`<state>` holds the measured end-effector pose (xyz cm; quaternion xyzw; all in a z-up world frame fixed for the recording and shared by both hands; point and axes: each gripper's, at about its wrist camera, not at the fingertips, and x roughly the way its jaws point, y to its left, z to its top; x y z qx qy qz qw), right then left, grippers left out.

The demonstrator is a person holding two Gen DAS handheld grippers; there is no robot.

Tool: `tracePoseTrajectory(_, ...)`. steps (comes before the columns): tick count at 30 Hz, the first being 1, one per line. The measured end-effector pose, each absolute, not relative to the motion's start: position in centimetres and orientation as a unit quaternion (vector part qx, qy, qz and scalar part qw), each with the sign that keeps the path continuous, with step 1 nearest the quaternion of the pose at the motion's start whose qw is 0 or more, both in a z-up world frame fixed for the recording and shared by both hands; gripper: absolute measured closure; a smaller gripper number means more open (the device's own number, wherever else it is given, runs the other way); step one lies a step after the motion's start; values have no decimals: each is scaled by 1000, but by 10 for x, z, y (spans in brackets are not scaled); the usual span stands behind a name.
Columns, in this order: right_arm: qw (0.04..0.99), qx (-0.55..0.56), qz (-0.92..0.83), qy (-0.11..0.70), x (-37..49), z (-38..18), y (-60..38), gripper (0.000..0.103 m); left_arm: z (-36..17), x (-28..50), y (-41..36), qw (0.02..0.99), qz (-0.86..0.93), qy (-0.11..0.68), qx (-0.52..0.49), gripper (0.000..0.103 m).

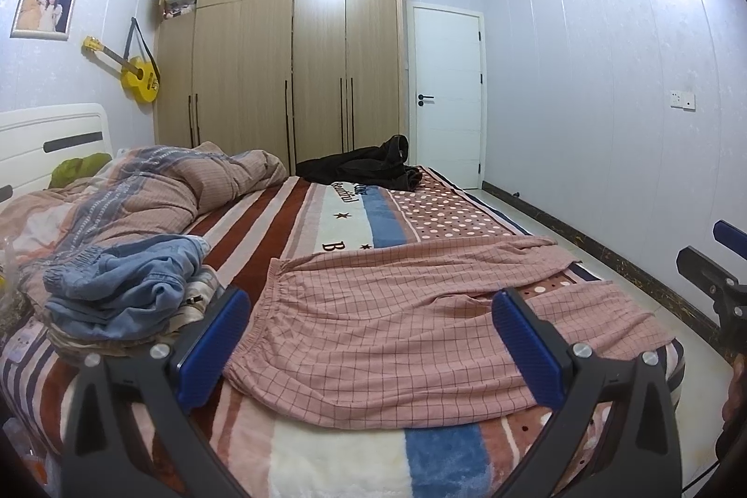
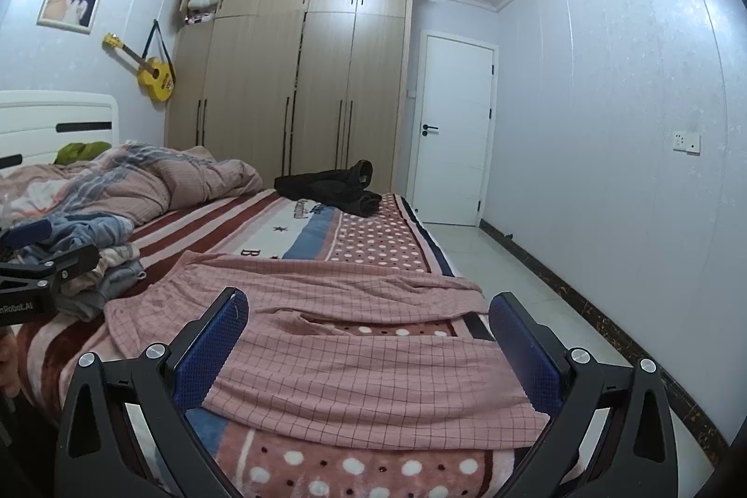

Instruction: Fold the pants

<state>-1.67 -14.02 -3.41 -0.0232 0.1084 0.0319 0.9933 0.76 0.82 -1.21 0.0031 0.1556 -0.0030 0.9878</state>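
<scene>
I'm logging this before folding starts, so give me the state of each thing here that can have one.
Pink pants: spread flat on the bed, unfolded.
Left gripper: open, empty.
Right gripper: open, empty.
Blue clothes: heaped.
Dark garment: crumpled.
Quilt: bunched up.
Door: shut.
Wardrobe: top-left compartment open, other doors shut.
</scene>
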Motion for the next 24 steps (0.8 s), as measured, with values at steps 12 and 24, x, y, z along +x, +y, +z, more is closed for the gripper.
tracePoseTrajectory(12,993,-26,29,108,-16,-37,-139,0,-13,10,7,987,-5,157,4,1)
tracePoseTrajectory(24,993,-27,20,110,-13,-41,-139,0,-16,16,5,986,-5,167,3,1)
